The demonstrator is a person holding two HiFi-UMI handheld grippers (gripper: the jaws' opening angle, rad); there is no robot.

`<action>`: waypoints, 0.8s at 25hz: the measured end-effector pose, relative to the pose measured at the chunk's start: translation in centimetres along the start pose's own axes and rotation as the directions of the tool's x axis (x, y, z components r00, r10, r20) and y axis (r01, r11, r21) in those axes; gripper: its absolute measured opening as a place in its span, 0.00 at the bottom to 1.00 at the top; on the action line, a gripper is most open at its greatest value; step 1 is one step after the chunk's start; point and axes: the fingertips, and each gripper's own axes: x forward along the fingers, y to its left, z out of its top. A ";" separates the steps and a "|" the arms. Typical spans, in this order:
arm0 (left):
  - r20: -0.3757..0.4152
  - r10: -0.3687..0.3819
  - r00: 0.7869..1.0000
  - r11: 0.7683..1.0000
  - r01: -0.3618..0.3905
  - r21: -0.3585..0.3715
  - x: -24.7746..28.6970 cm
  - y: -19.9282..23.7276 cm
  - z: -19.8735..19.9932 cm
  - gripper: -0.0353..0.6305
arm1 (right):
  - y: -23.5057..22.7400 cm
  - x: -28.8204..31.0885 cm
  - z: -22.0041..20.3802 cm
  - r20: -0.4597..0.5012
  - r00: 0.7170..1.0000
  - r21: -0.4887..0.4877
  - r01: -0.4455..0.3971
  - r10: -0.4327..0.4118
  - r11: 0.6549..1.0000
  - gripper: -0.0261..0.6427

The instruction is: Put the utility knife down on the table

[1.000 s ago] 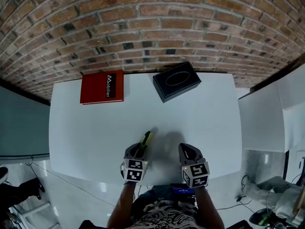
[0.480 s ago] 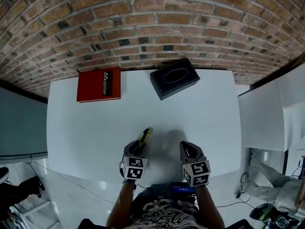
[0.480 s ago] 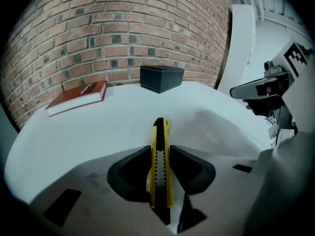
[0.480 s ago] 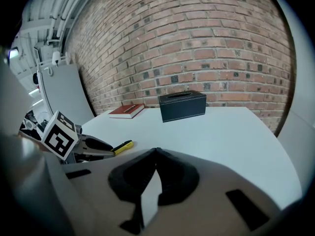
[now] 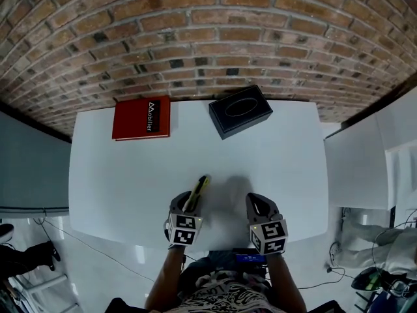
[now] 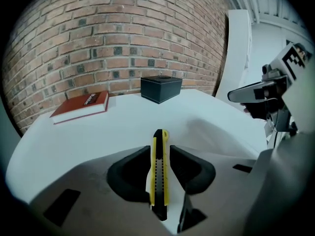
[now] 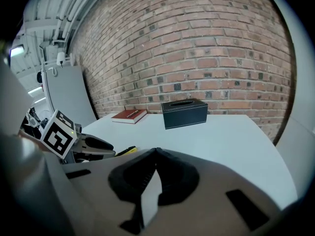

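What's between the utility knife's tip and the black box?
Nothing: only bare white table lies between the utility knife and the black box, as the head view and left gripper view show.

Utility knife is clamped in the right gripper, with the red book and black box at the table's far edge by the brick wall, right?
Wrong gripper. The utility knife is clamped in the left gripper, as the left gripper view shows; the right gripper is shut on nothing. The red book and black box do sit at the table's far edge by the brick wall.
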 end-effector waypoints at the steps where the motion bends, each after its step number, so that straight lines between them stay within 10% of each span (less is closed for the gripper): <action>1: 0.019 -0.002 1.000 1.000 0.002 0.004 -0.2 0.0 0.4 0.24 | 0.2 -0.2 0.2 0.004 1.000 -0.006 -0.002 0.002 1.000 0.04; 20: 0.353 -0.063 0.934 0.995 0.088 -0.054 -10.5 -2.0 10.9 0.09 | 5.4 -6.1 5.9 0.169 0.985 -0.123 -0.019 0.040 0.992 0.04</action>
